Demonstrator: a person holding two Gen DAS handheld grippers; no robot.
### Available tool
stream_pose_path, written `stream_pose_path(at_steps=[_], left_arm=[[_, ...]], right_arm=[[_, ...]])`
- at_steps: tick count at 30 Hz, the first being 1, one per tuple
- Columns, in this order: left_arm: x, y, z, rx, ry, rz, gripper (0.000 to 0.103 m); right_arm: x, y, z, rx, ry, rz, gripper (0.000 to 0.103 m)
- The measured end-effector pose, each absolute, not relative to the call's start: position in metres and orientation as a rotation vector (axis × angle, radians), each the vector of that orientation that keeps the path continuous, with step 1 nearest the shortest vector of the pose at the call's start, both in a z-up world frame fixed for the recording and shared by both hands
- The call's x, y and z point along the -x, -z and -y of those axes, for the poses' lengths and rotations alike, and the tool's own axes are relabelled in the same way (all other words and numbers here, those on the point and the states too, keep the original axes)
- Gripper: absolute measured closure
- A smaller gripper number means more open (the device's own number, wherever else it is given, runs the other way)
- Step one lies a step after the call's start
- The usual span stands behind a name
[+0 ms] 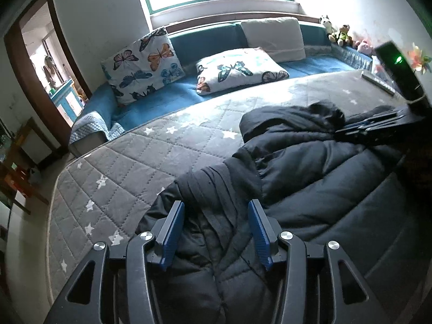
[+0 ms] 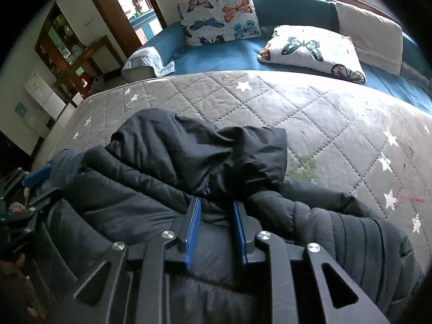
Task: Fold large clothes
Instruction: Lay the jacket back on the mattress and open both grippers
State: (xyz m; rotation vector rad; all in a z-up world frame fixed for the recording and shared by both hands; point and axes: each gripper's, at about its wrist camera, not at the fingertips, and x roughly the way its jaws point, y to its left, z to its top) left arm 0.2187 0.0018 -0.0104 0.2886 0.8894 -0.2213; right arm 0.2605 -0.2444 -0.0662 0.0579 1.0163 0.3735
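Note:
A dark puffer jacket (image 1: 310, 167) (image 2: 129, 205) lies spread on a grey quilted mattress (image 1: 135, 156) (image 2: 310, 102) with white stars. Its hood (image 2: 202, 151) is crumpled at the far end. My left gripper (image 1: 216, 202) hangs over one sleeve (image 1: 216, 186) near the mattress's left edge, jaws apart, the sleeve running between the blue pads without being pinched. My right gripper (image 2: 216, 201) is at the collar just below the hood, its narrow jaws pressed on a fold of the jacket. The other sleeve (image 2: 364, 237) lies to its right.
Behind the mattress a blue couch (image 1: 189, 91) carries butterfly pillows (image 1: 143, 64) (image 2: 310, 51) and a white cushion (image 1: 275, 37). A remote (image 1: 378, 82) lies on the far right of the mattress. Floor and wooden furniture (image 2: 70, 54) lie left; a person stands in the doorway (image 1: 50, 67).

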Motion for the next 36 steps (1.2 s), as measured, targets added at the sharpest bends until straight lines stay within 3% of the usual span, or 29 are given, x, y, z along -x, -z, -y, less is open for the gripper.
stream_pose_path(at_steps=[9, 16, 25, 29, 36], left_arm=[[-0.221, 0.019, -0.002, -0.301, 0.199, -0.87, 0.049], [-0.197, -0.005, 0.0, -0.293, 0.18, -0.833, 0.049], [-0.136, -0.036, 0.004, -0.232, 0.253, -0.809, 0.049], [-0.119, -0.029, 0.012, -0.219, 0.294, -0.824, 0.049], [-0.119, 0.008, 0.024, -0.238, 0.308, -0.886, 0.048]], right_arm=[[-0.243, 0.046, 0.241, 0.028, -0.334, -1.002, 0.074], [-0.192, 0.019, 0.232, 0.106, -0.409, -1.0, 0.074], [-0.149, 0.017, 0.194, 0.187, -0.508, -1.016, 0.06], [-0.149, 0.029, 0.19, 0.179, -0.477, -1.03, 0.053], [-0.155, 0.05, 0.186, 0.186, -0.471, -1.069, 0.052]])
